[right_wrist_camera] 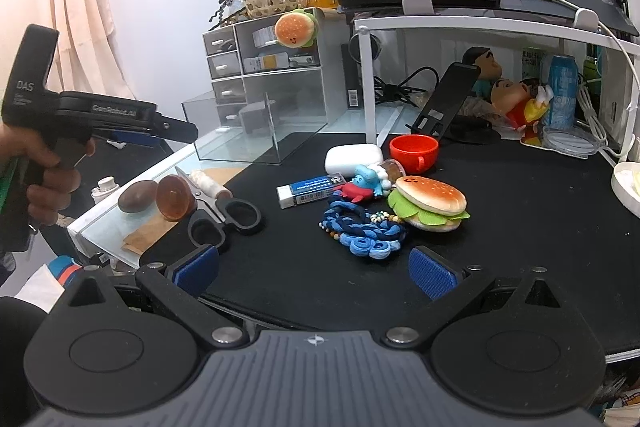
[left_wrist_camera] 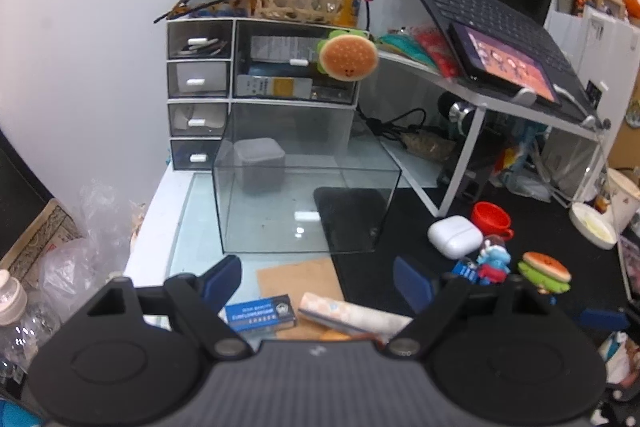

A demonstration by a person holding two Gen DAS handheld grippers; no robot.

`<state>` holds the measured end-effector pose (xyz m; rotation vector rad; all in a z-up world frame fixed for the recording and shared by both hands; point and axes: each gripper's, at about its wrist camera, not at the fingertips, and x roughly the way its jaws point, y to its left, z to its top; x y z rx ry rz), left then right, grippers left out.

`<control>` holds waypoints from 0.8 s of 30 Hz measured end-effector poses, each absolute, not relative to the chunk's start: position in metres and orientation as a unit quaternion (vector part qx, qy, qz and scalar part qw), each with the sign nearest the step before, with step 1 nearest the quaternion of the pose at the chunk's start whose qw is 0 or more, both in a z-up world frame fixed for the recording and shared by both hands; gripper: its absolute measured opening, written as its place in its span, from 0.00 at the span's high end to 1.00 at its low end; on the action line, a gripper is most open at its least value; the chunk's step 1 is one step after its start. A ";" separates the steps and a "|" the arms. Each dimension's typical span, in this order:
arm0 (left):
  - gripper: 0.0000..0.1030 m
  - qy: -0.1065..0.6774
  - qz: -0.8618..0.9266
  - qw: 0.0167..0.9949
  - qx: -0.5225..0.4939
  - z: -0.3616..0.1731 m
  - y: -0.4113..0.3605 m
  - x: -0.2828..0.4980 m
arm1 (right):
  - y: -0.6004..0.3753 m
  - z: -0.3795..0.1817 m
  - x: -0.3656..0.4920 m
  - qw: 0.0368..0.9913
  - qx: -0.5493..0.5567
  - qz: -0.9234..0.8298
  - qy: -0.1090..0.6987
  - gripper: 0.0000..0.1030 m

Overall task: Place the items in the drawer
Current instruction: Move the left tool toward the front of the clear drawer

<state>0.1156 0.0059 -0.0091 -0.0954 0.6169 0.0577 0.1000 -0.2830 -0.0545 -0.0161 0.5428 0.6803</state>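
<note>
At the foot of the white desktop organiser point(left_wrist_camera: 260, 67), the large clear acrylic drawer point(left_wrist_camera: 304, 187) stands pulled well out over the glass desk edge point(right_wrist_camera: 120, 215); a grey rounded-cube box point(left_wrist_camera: 259, 163) shows through its walls, though whether it lies inside the drawer or just behind it cannot be told. Judged from this layout, the task is at an early stage: the drawer is open, and most candidate items lie outside it on the black desk mat point(right_wrist_camera: 500, 227). These include a white earbud case point(right_wrist_camera: 352, 157), a red plastic cup point(right_wrist_camera: 414, 151), a blue-and-white eraser point(right_wrist_camera: 310, 189), a small blue-and-red cartoon figure point(right_wrist_camera: 364, 183), a plush hamburger point(right_wrist_camera: 428, 203), a braided blue cord ornament point(right_wrist_camera: 364, 231) and black-handled scissors point(right_wrist_camera: 224, 213). A brown egg-shaped stone point(right_wrist_camera: 138, 195) and an amber translucent disc point(right_wrist_camera: 175, 195) rest on the glass near the scissors. Neither tool has taken anything up. Left gripper point(left_wrist_camera: 318, 281): fingers spread wide, empty, poised before the drawer's front wall and touching nothing; the right wrist view shows a hand point(right_wrist_camera: 48, 171) around its grip. Right gripper point(right_wrist_camera: 314, 269): likewise spread wide and empty, hovering at the mat's near edge, facing the braided ornament and hamburger.
</note>
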 end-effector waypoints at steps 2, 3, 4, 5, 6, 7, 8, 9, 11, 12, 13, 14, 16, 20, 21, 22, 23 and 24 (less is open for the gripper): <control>0.18 0.304 0.031 0.951 -0.042 -0.010 0.004 0.120 | -0.284 -0.055 0.101 0.908 -0.007 0.327 0.263 0.00; 0.18 0.304 0.032 0.951 -0.042 -0.011 0.003 0.122 | -0.284 -0.055 0.101 0.908 -0.007 0.327 0.263 0.00; 0.19 0.305 0.032 0.951 -0.041 -0.011 0.003 0.124 | -0.284 -0.056 0.101 0.908 -0.007 0.327 0.263 0.00; 0.20 0.305 0.034 0.951 -0.040 -0.012 0.002 0.127 | -0.285 -0.056 0.102 0.908 -0.006 0.326 0.263 0.00; 0.20 0.306 0.036 0.951 -0.040 -0.012 0.002 0.129 | -0.285 -0.056 0.102 0.908 -0.006 0.326 0.264 0.00; 0.21 0.306 0.037 0.950 -0.041 -0.012 0.002 0.131 | -0.285 -0.057 0.102 0.908 -0.006 0.326 0.264 0.00; 0.21 0.307 0.037 0.950 -0.041 -0.013 0.002 0.132 | -0.285 -0.057 0.102 0.908 -0.005 0.326 0.264 0.00; 0.21 0.308 0.038 0.950 -0.042 -0.013 0.002 0.134 | -0.285 -0.057 0.103 0.908 -0.005 0.326 0.264 0.00; 0.21 0.310 0.039 0.949 -0.042 -0.014 0.002 0.138 | -0.286 -0.058 0.103 0.908 -0.005 0.325 0.264 0.00; 0.22 0.310 0.040 0.949 -0.040 -0.015 0.002 0.139 | -0.286 -0.058 0.104 0.908 -0.004 0.325 0.265 0.00; 0.22 0.311 0.042 0.949 -0.039 -0.015 0.002 0.141 | -0.286 -0.058 0.104 0.908 -0.004 0.325 0.265 0.00; 0.22 0.311 0.044 0.949 -0.038 -0.016 0.002 0.143 | -0.286 -0.059 0.104 0.908 -0.004 0.325 0.265 0.00; 0.22 0.312 0.048 0.948 -0.037 -0.017 0.002 0.147 | -0.287 -0.059 0.105 0.908 -0.003 0.324 0.265 0.00; 0.22 0.314 0.055 0.947 -0.037 -0.018 0.004 0.157 | -0.288 -0.061 0.106 0.908 -0.002 0.323 0.266 0.00; 0.22 0.314 0.056 0.947 -0.037 -0.019 0.004 0.159 | -0.288 -0.061 0.106 0.908 -0.001 0.323 0.266 0.00; 0.22 0.314 0.058 0.947 -0.037 -0.019 0.004 0.161 | -0.288 -0.061 0.106 0.908 -0.001 0.323 0.266 0.00; 0.22 0.314 0.060 0.947 -0.038 -0.019 0.005 0.163 | -0.288 -0.062 0.107 0.908 -0.001 0.323 0.266 0.00; 0.22 0.315 0.062 0.946 -0.040 -0.019 0.005 0.165 | -0.288 -0.062 0.107 0.908 0.000 0.322 0.267 0.00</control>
